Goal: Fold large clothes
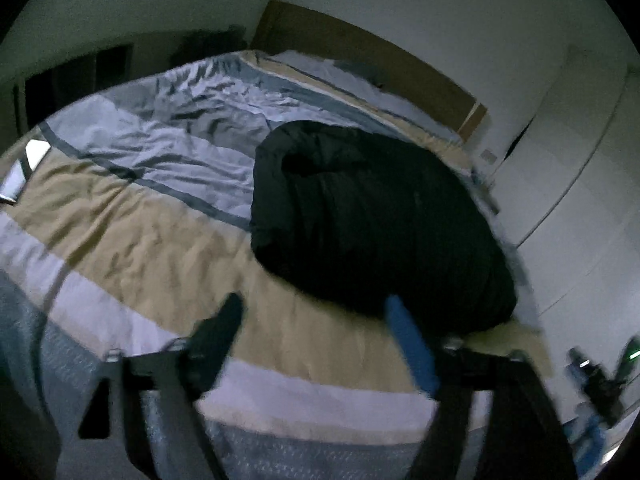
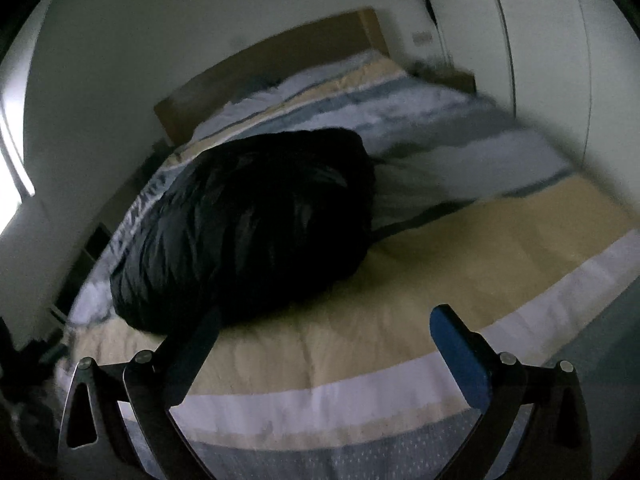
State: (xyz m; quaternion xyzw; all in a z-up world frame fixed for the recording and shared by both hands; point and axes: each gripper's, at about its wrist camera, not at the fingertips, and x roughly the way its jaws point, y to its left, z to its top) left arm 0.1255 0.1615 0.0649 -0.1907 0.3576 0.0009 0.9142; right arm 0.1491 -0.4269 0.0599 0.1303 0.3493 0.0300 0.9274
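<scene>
1. Left wrist view: the left gripper (image 1: 316,320) sits at the bottom of the frame with its jaws wide and nothing between them, just bedspread showing in the gap.
2. The jacket (image 1: 372,216) is a dark puffy bundle, center-right in that view, lying on the bed (image 1: 132,240). In the right wrist view it's center-left (image 2: 256,224).
3. The right gripper (image 2: 328,324) is spread wide too and holding nothing, and its dark finger only overlaps the jacket's near edge in the picture.
4. My guess: a fold looks done, since the jacket reads as a compact lump and both tools are off it. It's too dark to tell how neat it is.
5. The next move probably calls for a check, and if another fold is needed, each gripper has to find a corner on the near edge.
6. Room-wise, there's loads of open bedspread on the left of the left view. The jacket sits close to the bed's right edge there, with a wardrobe (image 1: 580,200) beyond.
</scene>
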